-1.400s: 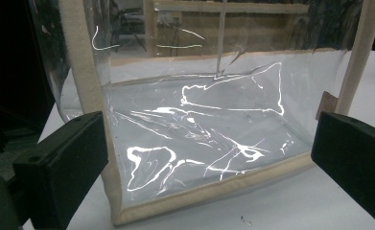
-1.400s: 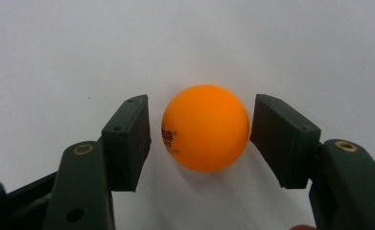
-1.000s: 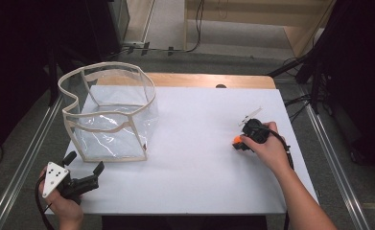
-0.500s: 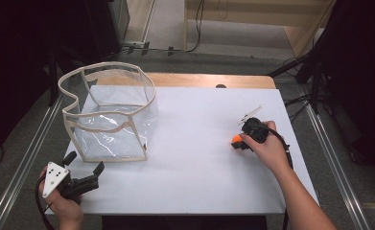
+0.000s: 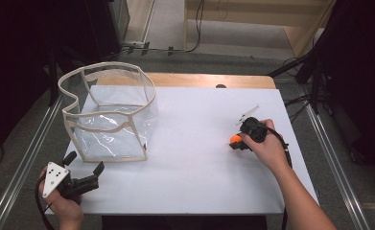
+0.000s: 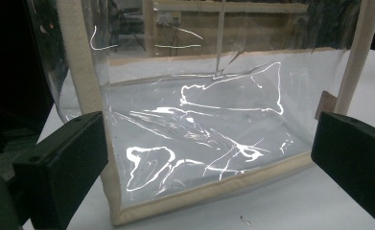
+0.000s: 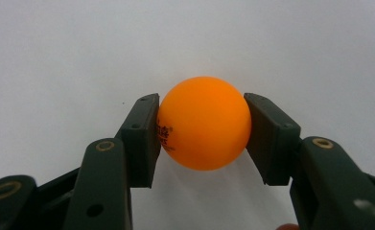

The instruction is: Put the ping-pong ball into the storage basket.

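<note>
Orange table-tennis ball with small dark print on its skin sits clamped between the two black pads of my right tongs, touching both; from the high view the ball peeks out just left of my right hand, low over the white table top.

Going from the left: my left tongs rest at the near left corner of the table with their jaws spread wide and nothing between them. Just beyond their tips stands the clear plastic bag with cream fabric edging, upright and open at the top. I see nothing in it; the left gripper view, looking straight through its wall, gives me creased film, bright glare and the bare bottom. The right tongs are well apart from the bag, across the table.

A strip of bare wood runs along the table's far edge, with grey floor and cables beyond, and dark surroundings on both sides.

The print on the ball reads in the right gripper view, too small to make out from above.
</note>
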{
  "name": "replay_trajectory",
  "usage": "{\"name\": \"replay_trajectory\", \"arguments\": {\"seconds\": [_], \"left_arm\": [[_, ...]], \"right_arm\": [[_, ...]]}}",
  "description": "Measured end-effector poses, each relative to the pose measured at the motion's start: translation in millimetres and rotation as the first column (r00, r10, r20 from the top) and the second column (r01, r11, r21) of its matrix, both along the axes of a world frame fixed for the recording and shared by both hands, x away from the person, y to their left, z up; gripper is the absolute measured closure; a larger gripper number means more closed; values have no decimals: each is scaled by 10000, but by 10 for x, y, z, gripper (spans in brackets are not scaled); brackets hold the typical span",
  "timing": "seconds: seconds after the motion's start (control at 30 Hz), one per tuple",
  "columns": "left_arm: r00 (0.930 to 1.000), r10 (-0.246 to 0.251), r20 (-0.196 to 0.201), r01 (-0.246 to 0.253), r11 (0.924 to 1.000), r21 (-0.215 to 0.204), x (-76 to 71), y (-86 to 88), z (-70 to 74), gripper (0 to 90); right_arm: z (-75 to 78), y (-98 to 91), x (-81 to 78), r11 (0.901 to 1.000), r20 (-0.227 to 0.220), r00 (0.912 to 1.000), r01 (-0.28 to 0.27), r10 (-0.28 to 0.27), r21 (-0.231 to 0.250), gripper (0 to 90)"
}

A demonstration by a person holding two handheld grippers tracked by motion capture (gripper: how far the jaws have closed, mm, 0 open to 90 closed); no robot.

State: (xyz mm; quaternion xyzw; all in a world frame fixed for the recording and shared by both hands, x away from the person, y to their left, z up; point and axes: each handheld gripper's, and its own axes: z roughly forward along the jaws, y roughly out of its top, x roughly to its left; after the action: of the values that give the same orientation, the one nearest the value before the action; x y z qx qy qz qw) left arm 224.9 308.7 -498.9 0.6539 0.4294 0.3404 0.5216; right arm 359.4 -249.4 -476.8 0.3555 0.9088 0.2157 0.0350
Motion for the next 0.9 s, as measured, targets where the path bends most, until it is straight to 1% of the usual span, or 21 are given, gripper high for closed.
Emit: {"name": "replay_trajectory", "arguments": {"seconds": [0.13,0.17,0.27,0.3,0.6,0.9], "left_arm": [[10000,-3,5,3,10000,6,0,0,0,0],[10000,-1,3,1,10000,6,0,0,0,0],[10000,-6,2,6,10000,7,0,0,0,0],[10000,-8,2,8,10000,7,0,-1,0,0],[10000,-9,0,9,10000,3,0,-2,0,0],[10000,-16,-5,16,10000,-3,2,-4,-1,0]], "right_arm": [[22,21,-2,10000,21,10000,30,-30,-15,473],[32,26,6,10000,95,9999,-100,100,-5,473],[39,41,2,10000,38,10000,-62,62,24,473],[42,49,7,9998,80,9998,-174,174,-4,473],[70,96,10,9997,26,9997,-255,255,-9,474],[159,186,10,9986,46,9986,-519,518,135,474]]}}
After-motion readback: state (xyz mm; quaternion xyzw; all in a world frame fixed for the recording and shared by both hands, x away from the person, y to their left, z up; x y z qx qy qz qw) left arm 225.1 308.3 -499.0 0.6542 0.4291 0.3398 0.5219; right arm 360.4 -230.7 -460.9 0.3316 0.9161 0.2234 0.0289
